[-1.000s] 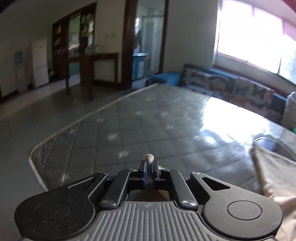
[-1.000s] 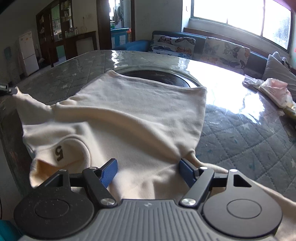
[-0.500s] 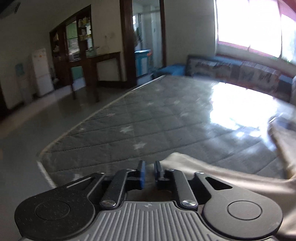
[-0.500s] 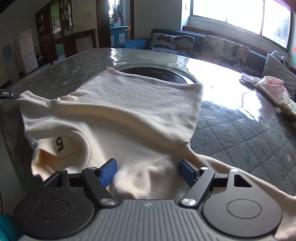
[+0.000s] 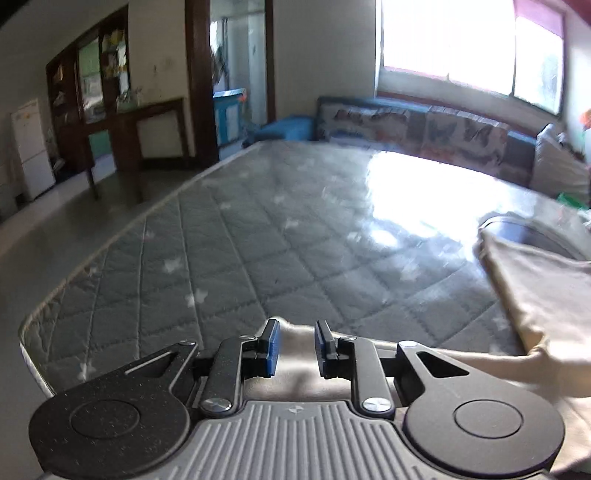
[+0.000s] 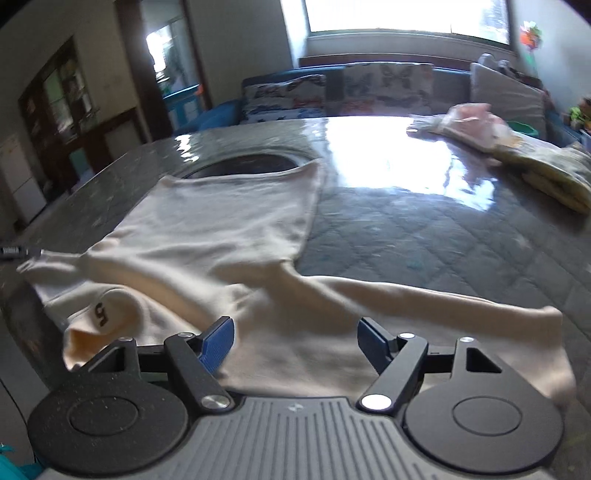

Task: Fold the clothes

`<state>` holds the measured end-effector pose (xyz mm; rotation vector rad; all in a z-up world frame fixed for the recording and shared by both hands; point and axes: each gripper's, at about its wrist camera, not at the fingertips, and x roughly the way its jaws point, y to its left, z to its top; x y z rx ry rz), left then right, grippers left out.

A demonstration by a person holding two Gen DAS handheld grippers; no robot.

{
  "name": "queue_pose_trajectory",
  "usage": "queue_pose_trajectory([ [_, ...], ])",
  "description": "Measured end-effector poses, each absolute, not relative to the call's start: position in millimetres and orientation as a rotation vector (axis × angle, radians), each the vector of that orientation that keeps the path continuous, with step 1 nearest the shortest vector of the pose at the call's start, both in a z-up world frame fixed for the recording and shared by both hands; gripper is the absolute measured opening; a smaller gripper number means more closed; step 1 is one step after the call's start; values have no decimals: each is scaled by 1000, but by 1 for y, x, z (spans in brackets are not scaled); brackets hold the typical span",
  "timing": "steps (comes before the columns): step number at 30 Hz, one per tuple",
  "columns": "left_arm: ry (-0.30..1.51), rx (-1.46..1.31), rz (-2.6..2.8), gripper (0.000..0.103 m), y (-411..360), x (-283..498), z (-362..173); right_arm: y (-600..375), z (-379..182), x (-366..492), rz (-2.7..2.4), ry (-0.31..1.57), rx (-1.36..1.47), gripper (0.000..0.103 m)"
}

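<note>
Hovering low over the cream shirt (image 6: 229, 236), right gripper (image 6: 295, 334) with blue pads (image 6: 218, 341) spread wide, nothing pinched between them. Lying flat across the grey quilted mattress (image 6: 424, 236), body of the shirt stretching away ahead of this gripper toward a dark round opening (image 6: 243, 166) in the surface, far hem partly overlapping that opening. Running out to the right just ahead of the fingers, one sleeve (image 6: 443, 306); showing to the left of them, the neck label with a dark "5" (image 6: 99, 314). Passing under the gripper body, near edge of the shirt, so hidden there. Reaching toward a small dark object at the left frame edge, the other sleeve tip, too cut off to identify. Sitting at the near edge of the mattress (image 5: 258, 240) in the left wrist view, left gripper (image 5: 295, 347), pads (image 5: 272, 347) parted by a narrow gap, a strip of cream fabric lying in that gap and below; whether the pads are touching the cloth, impossible to tell. Trailing off to the right from there, the sleeve joining the shirt (image 5: 535, 288), whose far corner is lying beside the round opening. Resting well apart at the far right of the mattress, a pile of other clothes (image 6: 509, 147), blurred by motion and glare from the window (image 6: 402, 16). Standing behind, a sofa with butterfly cushions (image 6: 369, 86).
</note>
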<state>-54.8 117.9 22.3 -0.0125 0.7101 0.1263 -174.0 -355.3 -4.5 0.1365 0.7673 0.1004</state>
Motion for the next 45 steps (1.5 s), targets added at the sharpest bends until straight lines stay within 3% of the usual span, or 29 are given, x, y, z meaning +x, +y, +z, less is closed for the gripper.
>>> queue_pose_trajectory([
  [8,707,65,173,25,125,-46,8,-411,-8,-192,-84,756,160,75],
  [15,705,109,193,29,126,-44,4,-455,-18,-199,-239,774,106,67],
  [29,712,155,192,42,130,-42,11,-451,-12,-193,-249,748,51,65],
  [36,613,111,16,40,104,-74,48,-394,32,-197,-3,690,-19,54],
  [45,547,158,-513,40,0,-139,75,-274,42,-179,401,713,-140,33],
])
